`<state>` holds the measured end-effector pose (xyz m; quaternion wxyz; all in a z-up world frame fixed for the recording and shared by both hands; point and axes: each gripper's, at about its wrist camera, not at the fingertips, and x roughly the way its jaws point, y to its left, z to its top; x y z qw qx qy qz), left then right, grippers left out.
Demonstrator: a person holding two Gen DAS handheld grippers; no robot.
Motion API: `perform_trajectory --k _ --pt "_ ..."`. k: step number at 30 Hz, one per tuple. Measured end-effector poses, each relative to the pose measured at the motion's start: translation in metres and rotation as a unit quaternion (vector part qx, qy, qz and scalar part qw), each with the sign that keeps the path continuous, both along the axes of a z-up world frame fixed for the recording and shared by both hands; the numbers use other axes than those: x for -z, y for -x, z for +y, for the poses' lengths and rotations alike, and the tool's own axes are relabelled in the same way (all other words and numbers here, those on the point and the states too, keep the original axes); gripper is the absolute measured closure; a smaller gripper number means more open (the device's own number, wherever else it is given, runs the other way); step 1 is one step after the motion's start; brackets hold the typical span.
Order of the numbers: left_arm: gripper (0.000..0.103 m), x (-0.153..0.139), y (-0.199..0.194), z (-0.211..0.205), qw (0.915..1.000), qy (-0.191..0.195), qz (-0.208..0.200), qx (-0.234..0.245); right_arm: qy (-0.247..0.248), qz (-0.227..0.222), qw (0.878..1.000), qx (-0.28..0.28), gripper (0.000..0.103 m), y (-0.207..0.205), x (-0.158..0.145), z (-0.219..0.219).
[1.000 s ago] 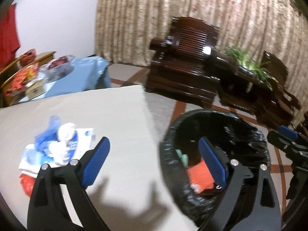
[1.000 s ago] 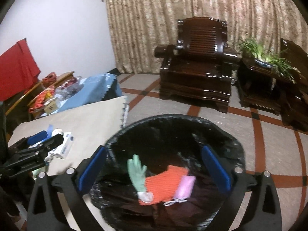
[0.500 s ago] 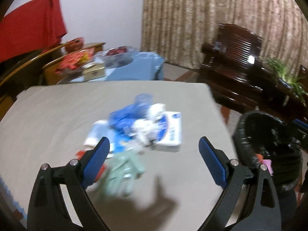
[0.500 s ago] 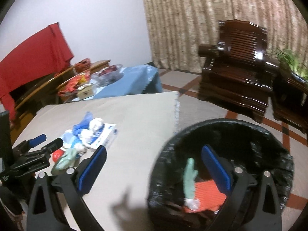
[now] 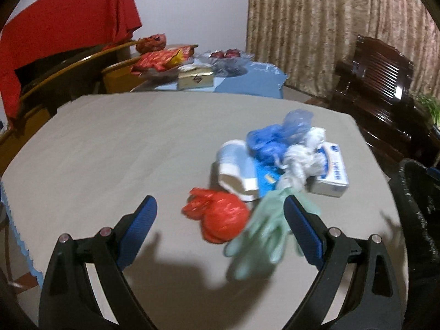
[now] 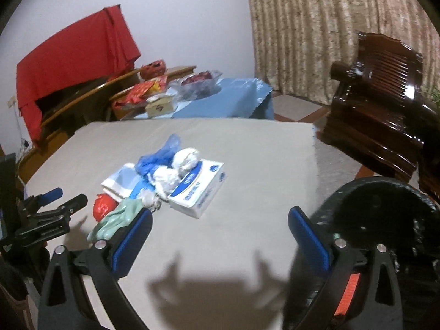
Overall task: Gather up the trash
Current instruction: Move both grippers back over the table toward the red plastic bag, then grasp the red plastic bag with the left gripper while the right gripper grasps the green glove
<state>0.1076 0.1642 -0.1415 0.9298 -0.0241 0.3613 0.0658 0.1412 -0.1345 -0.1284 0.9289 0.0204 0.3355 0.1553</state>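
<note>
Both tools spread wide, gripping nothing: left tool (image 5: 220, 231) low over the red bag (image 5: 220, 217) and green glove (image 5: 264, 233), right tool (image 6: 220, 233) above bare desk (image 6: 261, 159). Trash heaped mid-desk, white box (image 6: 199, 189) alongside. Black bin (image 6: 385, 214) off the right edge.

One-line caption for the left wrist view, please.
Open left gripper over red bag and green glove on the table.

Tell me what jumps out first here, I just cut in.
A heap of trash sits mid-table: a red plastic bag, a pale green glove and a white box stand out. The left gripper, jaws wide, points at the bag and glove. The black-lined bin stands off the table's right edge.
</note>
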Motion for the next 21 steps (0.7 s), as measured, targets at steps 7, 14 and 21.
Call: perform_trajectory --k 7,14,21 --pt "0.022 0.027 -0.013 0.012 0.9996 0.010 0.026 0.003 0.013 0.011 1.000 -0.015 0.006 -0.007 0.016 0.018" --pt "0.029 0.046 -0.029 0.014 0.9987 0.021 0.044 0.012 0.021 0.031 0.999 -0.015 0.006 -0.014 0.031 0.024" --pt "0.059 0.062 -0.043 0.015 0.9962 0.052 0.061 0.034 0.031 0.041 0.998 -0.022 0.006 -0.016 0.039 0.031"
